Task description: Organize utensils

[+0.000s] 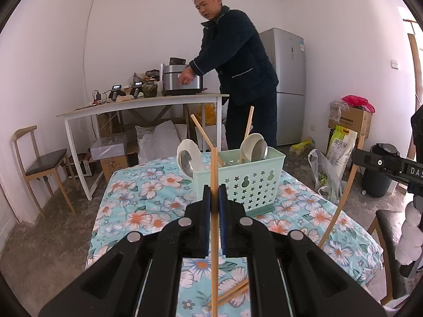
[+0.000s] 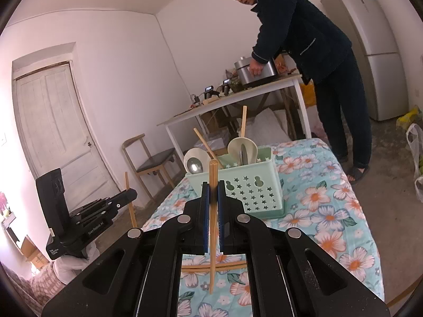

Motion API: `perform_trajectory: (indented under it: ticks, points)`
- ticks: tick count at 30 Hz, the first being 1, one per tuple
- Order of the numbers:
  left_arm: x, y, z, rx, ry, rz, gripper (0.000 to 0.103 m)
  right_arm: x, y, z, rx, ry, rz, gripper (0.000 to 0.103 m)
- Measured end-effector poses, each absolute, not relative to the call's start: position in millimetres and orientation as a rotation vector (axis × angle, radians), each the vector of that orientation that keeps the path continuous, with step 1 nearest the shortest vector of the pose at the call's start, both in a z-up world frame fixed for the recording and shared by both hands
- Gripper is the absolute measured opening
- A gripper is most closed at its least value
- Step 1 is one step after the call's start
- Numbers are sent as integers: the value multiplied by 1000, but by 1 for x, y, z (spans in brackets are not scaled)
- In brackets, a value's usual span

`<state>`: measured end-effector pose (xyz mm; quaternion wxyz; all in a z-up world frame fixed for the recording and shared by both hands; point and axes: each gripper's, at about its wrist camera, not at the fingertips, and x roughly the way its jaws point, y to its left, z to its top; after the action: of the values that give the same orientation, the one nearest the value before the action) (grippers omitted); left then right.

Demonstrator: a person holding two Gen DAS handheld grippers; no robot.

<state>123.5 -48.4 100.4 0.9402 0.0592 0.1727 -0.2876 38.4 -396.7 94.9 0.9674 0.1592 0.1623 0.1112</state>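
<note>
My left gripper (image 1: pixel 214 192) is shut on one wooden chopstick (image 1: pixel 214 251) that stands upright between its blue pads. Just behind it a mint green utensil basket (image 1: pixel 251 185) sits on the floral tablecloth (image 1: pixel 137 200), with spoons (image 1: pixel 188 159) and two chopsticks (image 1: pixel 202 132) leaning in it. My right gripper (image 2: pixel 213 187) is shut on another upright chopstick (image 2: pixel 212 227), in front of the same basket (image 2: pixel 253 192). Loose chopsticks (image 2: pixel 227 266) lie on the cloth under the grippers. Each gripper shows at the edge of the other's view: the right gripper (image 1: pixel 357 155) and the left gripper (image 2: pixel 130 192).
A person in dark clothes (image 1: pixel 238 60) stands behind the table, a hand on a steel cooker (image 1: pixel 182 82) on a white desk (image 1: pixel 142 104). A wooden chair (image 1: pixel 42 163) stands at the left, a fridge (image 1: pixel 288 84) and bags (image 1: pixel 338 148) at the right.
</note>
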Motion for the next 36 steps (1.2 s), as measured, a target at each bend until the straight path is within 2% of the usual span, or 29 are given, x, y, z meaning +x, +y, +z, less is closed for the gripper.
perform_trajectory:
  ticks: [36]
  points:
    - [129,-66,97,149,370,-588,5,41,-399,91,329,339,224,4]
